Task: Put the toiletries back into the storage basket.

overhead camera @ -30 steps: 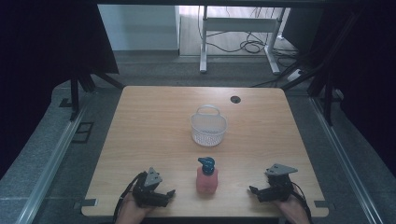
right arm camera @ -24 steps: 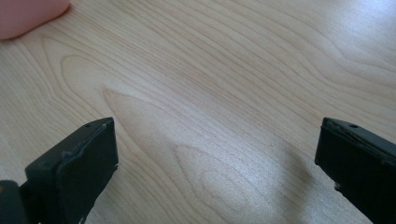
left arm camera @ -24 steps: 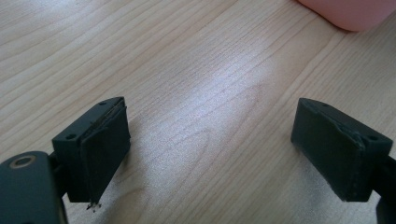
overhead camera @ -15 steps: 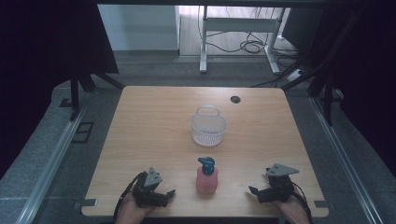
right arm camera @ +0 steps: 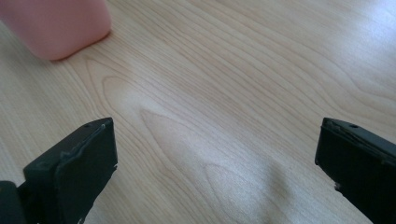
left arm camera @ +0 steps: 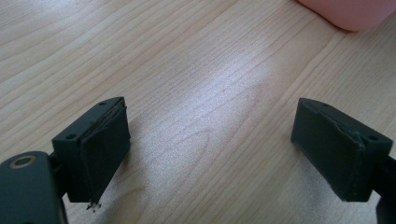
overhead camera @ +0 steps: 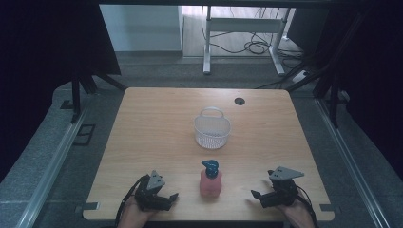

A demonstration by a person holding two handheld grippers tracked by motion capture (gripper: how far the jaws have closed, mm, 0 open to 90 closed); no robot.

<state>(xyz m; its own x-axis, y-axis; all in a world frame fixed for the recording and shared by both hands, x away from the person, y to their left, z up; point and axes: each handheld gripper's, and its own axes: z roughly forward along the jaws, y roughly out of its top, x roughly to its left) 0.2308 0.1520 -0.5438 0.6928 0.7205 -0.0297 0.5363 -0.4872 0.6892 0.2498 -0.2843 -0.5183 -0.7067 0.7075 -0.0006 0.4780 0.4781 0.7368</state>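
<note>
Black fingers on both grippers are spread wide with nothing between them, just bare wooden desk (overhead camera: pixel 157 123). Left gripper (overhead camera: pixel 167 198) and right gripper (overhead camera: pixel 258 195) rest at the near edge, pink pump bottle (overhead camera: pixel 210 179) standing between them, clear of both. White mesh basket (overhead camera: pixel 212 128) sits further out, past the bottle.

On the counter (overhead camera: pixel 142 133), the bottle (overhead camera: pixel 210 178) stands near the front edge, between the left tongs (overhead camera: pixel 172 196) and the right tongs (overhead camera: pixel 254 194). The basket (overhead camera: pixel 212 128) sits behind the bottle, near the middle.
</note>
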